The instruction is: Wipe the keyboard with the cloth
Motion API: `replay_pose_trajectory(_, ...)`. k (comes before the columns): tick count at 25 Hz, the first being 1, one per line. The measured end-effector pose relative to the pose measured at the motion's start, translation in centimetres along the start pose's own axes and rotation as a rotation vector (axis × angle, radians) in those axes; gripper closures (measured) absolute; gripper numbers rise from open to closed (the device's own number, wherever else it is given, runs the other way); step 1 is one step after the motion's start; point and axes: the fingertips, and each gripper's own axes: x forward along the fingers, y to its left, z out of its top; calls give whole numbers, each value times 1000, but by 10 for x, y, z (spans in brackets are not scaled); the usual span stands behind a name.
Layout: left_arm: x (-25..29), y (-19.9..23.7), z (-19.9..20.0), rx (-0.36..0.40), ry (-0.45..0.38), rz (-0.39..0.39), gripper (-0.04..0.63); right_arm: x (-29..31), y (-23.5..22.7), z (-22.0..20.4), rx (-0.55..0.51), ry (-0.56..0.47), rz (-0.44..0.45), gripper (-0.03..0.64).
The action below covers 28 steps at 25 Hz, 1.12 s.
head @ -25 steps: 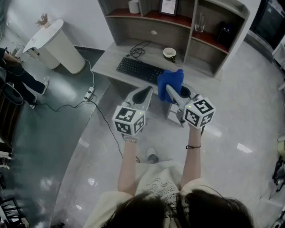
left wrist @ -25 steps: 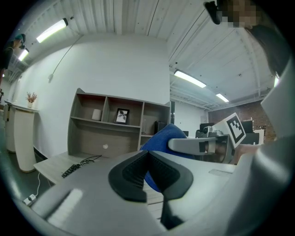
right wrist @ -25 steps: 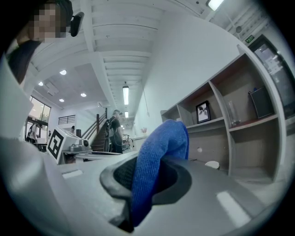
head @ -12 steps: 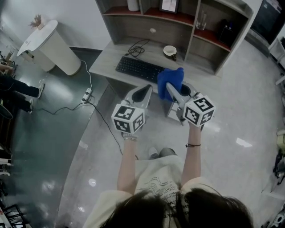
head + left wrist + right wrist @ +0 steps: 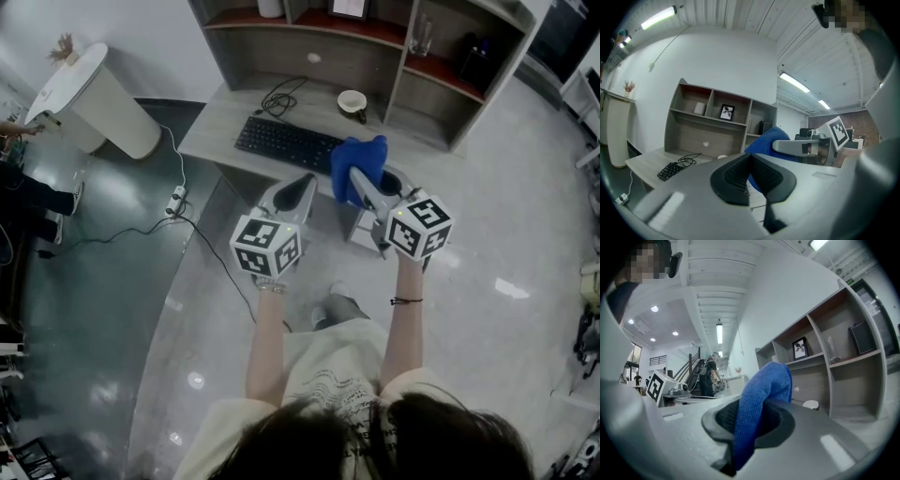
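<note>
- Keyboard (image 5: 288,143) placement decides the coming move: it lies on the desk (image 5: 211,131) ahead of the right gripper (image 5: 361,192) and off to its left, well apart, with its long axis running crosswise to the gripper's line
- Right gripper is clamped on the blue cloth (image 5: 359,169), which sticks up and forward past the jaw tips
- Left gripper (image 5: 300,187) has its jaws pressed together with nothing between them; it hangs just left of the right one and is the nearer to the keyboard, yet the wiping falls to the right
- Judged from this, the right gripper must go forward, leftward and down
- Head view alone shows both grippers short of the desk edge
- Left gripper view shows the keyboard low on its left; the right gripper view misses it, showing only cloth, shelves and a cup (image 5: 811,404)
</note>
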Motion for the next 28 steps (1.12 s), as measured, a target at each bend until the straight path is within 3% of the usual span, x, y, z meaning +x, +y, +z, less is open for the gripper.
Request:
replay_pose_trajectory(14, 52, 21, -16, -45, 52, -20, 592, 34, -42, -13, 26, 59, -1, 558)
replay_pose_trajectory(28, 94, 39, -29, -91, 102, 15, 592, 62, -85, -20, 69, 105, 31, 558)
